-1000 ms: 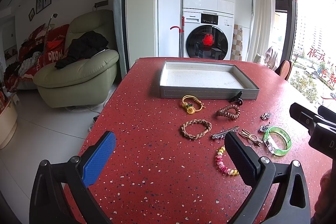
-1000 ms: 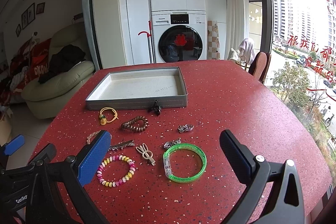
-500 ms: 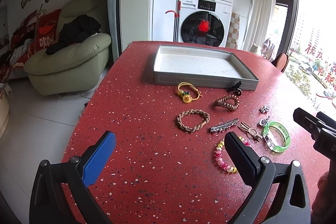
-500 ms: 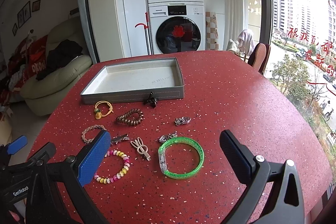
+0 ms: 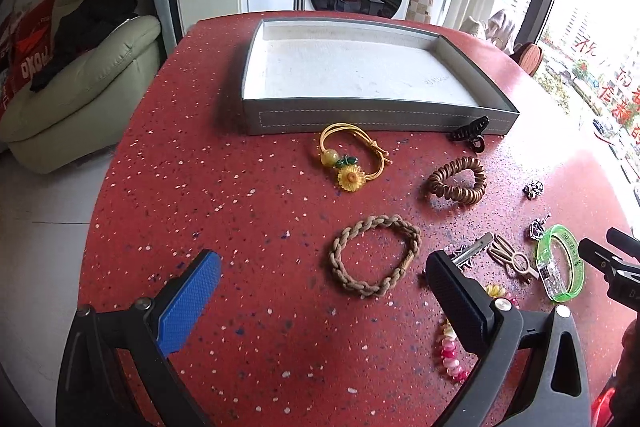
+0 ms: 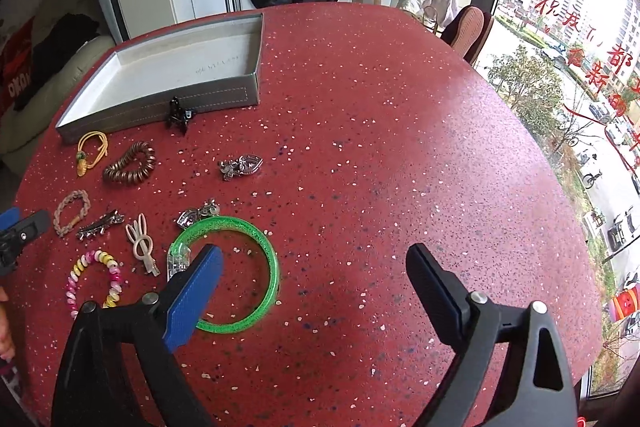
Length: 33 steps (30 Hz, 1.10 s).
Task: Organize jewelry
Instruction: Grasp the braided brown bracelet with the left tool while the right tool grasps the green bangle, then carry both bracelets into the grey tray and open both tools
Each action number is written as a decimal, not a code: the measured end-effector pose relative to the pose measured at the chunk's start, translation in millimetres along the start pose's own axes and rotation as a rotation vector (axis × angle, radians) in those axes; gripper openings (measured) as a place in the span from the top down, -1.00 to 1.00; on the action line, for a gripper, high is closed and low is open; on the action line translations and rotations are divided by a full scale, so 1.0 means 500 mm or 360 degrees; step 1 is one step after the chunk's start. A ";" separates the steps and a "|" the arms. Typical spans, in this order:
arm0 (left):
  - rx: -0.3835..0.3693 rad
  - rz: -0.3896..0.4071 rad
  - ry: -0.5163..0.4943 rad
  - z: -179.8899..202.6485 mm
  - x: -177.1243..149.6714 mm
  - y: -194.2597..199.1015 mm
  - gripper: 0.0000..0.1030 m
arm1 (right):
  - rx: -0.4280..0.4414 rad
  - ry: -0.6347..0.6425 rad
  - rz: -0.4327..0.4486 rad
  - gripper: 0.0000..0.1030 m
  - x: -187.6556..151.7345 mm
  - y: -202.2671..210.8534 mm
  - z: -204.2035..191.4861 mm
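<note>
The left gripper (image 5: 322,285) hangs over the red speckled bench (image 5: 224,195) with its jaws spread wide and nothing held; the braided rope bracelet (image 5: 374,255) lies on the bench in the gap between its fingers, untouched. The right gripper (image 6: 314,273) is also wide apart, though its jaws have just been closing a little. Its blue finger overlaps the near-left side of the green bangle (image 6: 234,273), apparently above it rather than pressing on it, and no item sits gripped between the jaws.

The grey tray (image 5: 372,117) with a pale lining stands at twelve o'clock from the left gripper, with no jewelry seen inside. Just outside its front wall, a black claw clip (image 5: 468,133) touches or nearly touches the wall near the right corner. The yellow cord bracelet with a sunflower charm (image 5: 350,157) lies just below the tray front, and the bronze coil hair tie (image 5: 458,181) at three o'clock of it. From the green bangle, a cream hair clip (image 6: 142,243) lies at nine o'clock, a silver barrette (image 6: 100,225) beyond it, a pink and yellow bead bracelet (image 6: 94,279) at eight o'clock, and a silver brooch (image 6: 240,167) at twelve o'clock.
</note>
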<state>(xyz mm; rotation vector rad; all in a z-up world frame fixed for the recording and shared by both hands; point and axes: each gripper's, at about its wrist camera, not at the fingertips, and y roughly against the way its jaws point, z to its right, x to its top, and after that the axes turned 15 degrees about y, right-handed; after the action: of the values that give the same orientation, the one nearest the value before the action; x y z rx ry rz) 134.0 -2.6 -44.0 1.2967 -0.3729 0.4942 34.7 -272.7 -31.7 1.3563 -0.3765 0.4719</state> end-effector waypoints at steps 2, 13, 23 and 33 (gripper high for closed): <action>-0.0001 -0.0047 -0.0031 0.006 0.006 -0.017 -0.94 | 0.0023 0.0014 -0.0049 -0.53 0.000 -0.016 -0.001; 0.0006 -0.0065 -0.0241 0.041 -0.005 -0.030 0.24 | 0.0106 0.0079 -0.0113 0.28 -0.009 -0.039 -0.029; -0.0150 -0.0083 -0.0226 0.032 0.002 -0.002 0.55 | 0.0187 0.0084 -0.0092 0.85 0.001 -0.013 -0.037; -0.0303 -0.0025 -0.0135 0.037 0.099 0.047 0.55 | 0.0316 0.0021 0.0046 0.85 0.107 0.027 0.002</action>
<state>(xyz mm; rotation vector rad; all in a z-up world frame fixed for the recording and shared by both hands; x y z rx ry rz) 162.8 -9.5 5.4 1.1375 -0.4688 0.3819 73.0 -265.9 7.5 1.5408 -0.3451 0.5533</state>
